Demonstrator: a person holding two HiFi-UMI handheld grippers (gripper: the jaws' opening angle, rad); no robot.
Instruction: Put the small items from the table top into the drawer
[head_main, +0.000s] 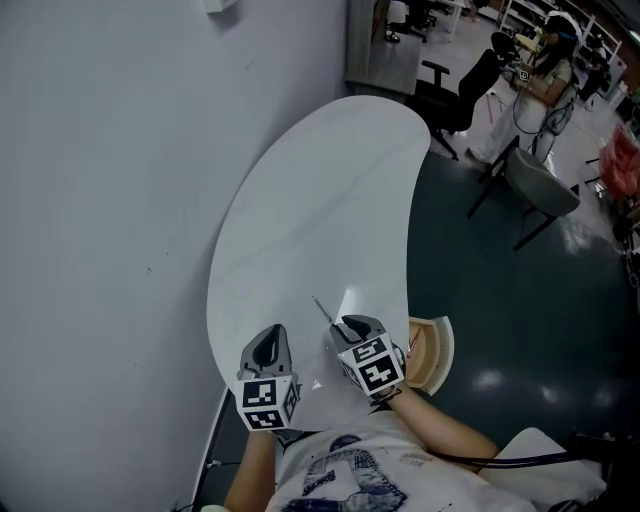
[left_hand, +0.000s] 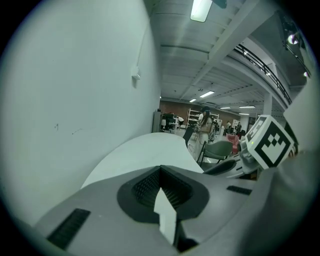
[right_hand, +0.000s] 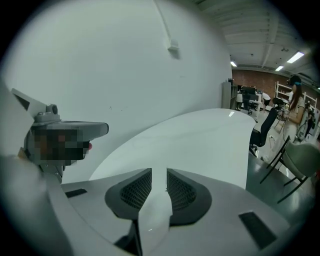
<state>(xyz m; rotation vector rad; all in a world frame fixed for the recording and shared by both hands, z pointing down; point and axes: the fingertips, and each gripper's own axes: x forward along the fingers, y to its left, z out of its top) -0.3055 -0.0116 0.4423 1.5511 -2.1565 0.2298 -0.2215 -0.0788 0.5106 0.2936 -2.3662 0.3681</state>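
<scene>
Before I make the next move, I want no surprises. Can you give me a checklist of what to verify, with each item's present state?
1. Right gripper ready to grasp: ok. Its jaws stand a narrow gap apart, with nothing pressed between the pads.
2. Thin stick-like item within reach: ok. It lies on the table just ahead of the right gripper.
3. Item lined up with the gap: cannot tell. The right gripper view shows only a faint mark there.
4. Left gripper free: ok. Its jaws meet at the tips and hold nothing.
5. Drawer open: cannot tell. A tan thing shows past the table's right edge, but what it is stays unclear.
</scene>
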